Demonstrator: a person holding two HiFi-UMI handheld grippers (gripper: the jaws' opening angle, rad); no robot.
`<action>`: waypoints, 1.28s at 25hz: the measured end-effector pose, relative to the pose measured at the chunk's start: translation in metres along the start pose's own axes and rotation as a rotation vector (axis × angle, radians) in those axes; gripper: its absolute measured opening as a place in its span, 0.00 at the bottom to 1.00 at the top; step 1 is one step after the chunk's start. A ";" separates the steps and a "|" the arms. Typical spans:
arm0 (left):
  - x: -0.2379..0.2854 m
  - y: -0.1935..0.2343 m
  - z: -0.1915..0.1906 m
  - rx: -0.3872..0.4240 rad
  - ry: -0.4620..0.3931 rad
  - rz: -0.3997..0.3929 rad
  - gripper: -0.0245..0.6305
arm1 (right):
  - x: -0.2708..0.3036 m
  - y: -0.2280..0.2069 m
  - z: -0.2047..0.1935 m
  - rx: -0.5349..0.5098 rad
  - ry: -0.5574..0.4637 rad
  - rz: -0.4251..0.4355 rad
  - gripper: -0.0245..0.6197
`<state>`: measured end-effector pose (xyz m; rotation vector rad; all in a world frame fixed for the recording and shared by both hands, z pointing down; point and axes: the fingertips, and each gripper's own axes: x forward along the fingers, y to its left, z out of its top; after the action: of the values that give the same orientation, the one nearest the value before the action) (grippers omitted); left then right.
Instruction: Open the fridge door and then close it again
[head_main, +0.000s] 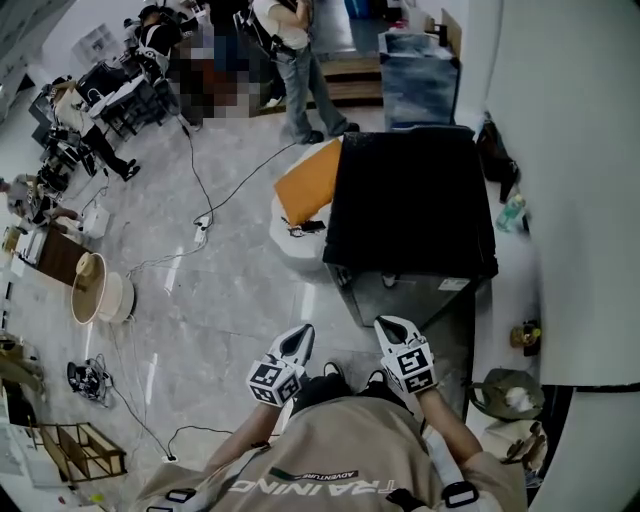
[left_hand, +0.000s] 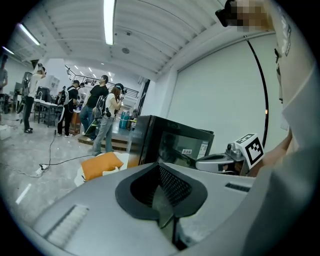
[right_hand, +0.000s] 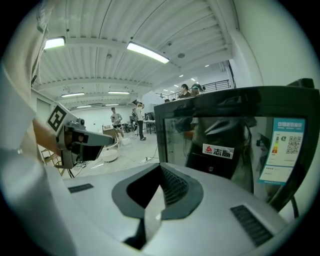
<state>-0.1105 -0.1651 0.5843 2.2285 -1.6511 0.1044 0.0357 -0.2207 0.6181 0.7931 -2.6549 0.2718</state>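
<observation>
Standing on grey marble floor, busy lab rm, black fridge door shut, L hand-held gripper & R hand-held gripper jaws together, empty.

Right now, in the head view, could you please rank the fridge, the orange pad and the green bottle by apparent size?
1. fridge
2. orange pad
3. green bottle
The fridge top sits nearer the camera, so its lead is partly flattered.
</observation>
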 end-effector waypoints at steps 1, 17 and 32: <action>-0.004 0.001 0.000 -0.004 0.002 0.007 0.04 | -0.001 0.002 0.002 0.005 -0.006 -0.002 0.03; -0.009 0.034 0.032 0.099 -0.043 -0.026 0.04 | 0.011 0.016 0.056 -0.019 -0.107 -0.077 0.03; -0.021 0.038 0.032 0.075 -0.050 -0.031 0.04 | 0.003 0.050 0.074 -0.105 -0.106 -0.072 0.03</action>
<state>-0.1572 -0.1656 0.5582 2.3291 -1.6642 0.1046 -0.0151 -0.2020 0.5475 0.8897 -2.7055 0.0728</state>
